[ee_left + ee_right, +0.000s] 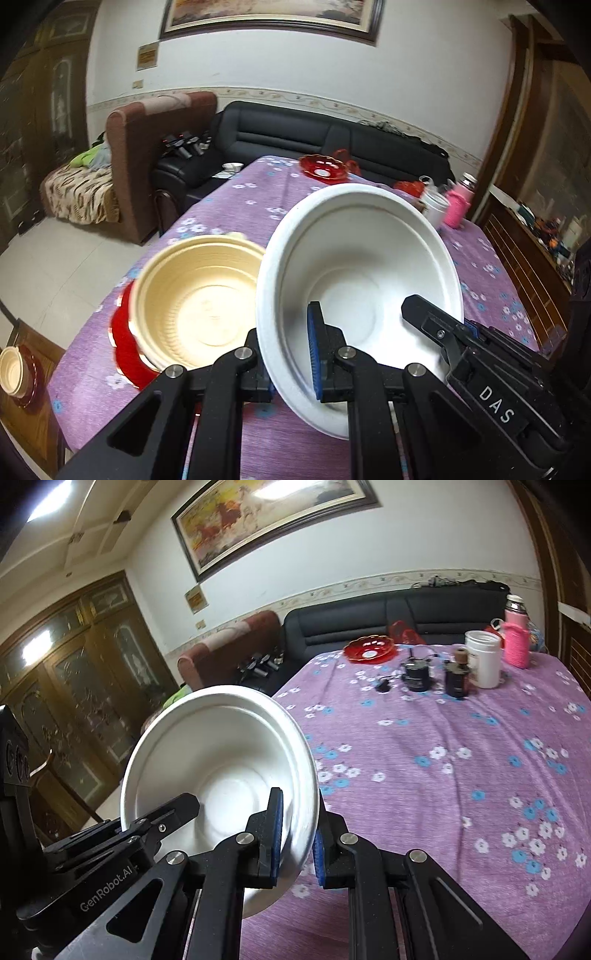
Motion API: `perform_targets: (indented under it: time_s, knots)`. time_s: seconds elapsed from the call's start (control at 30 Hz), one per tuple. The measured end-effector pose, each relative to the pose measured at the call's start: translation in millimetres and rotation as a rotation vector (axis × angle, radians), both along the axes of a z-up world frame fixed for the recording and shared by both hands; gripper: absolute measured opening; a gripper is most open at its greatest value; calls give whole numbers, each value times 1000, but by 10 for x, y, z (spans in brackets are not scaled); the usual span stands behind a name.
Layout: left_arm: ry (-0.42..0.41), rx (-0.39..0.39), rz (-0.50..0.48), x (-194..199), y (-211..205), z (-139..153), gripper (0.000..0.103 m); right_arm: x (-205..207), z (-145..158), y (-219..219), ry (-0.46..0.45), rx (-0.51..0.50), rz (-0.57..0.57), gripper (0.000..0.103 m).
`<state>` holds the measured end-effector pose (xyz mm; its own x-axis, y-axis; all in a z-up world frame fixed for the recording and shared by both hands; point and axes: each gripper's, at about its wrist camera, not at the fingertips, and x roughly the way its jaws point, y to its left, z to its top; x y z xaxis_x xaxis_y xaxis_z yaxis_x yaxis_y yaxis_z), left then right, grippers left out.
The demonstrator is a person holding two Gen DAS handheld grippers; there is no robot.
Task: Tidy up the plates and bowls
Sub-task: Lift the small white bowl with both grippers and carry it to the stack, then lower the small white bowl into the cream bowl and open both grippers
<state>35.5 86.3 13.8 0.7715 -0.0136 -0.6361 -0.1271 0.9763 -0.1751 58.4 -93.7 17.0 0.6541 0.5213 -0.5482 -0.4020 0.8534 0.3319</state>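
Gripping one white bowl [354,266] from both sides here — the left gripper [291,354] is pinching the bowl's rim on one side, its fingers [316,354] nearly closed with one blue pad inside the bowl and the other outside the wall, and the right gripper [297,840] is doing the same thing on the opposite rim, fingers [275,834] clamped tight on the thin wall. The white bowl is sitting tilted above the near end of the tabletop [443,775], which is wearing a purple flowered cloth. Just to the bowl's left in the left wrist view, a cream ribbed bowl [199,299] is resting on a red plate [125,343] — that pair is looking a bit blurred. Over at the far end of the tabletop a red glass dish [369,648] is sitting near a white jar [484,657], a pink bottle [516,638] and a couple of small dark containers [417,674]. Another cream bowl on a red plate [16,373] is showing off the tabletop's edge at lower left, on some wooden surface I can't make out. A black sofa [314,136] is running along the wall behind.
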Motion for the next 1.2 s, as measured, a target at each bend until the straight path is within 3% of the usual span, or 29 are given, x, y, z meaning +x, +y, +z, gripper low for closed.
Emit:
perform_targets:
  time_s: [0.5,1.2]
  knots:
    - [22,28,201,101,900,-106,14,328,-78,1137,39,-86,155,17]
    - [41,92,229,347,970,-283,17,629,-294,1360,88,-130,142,18]
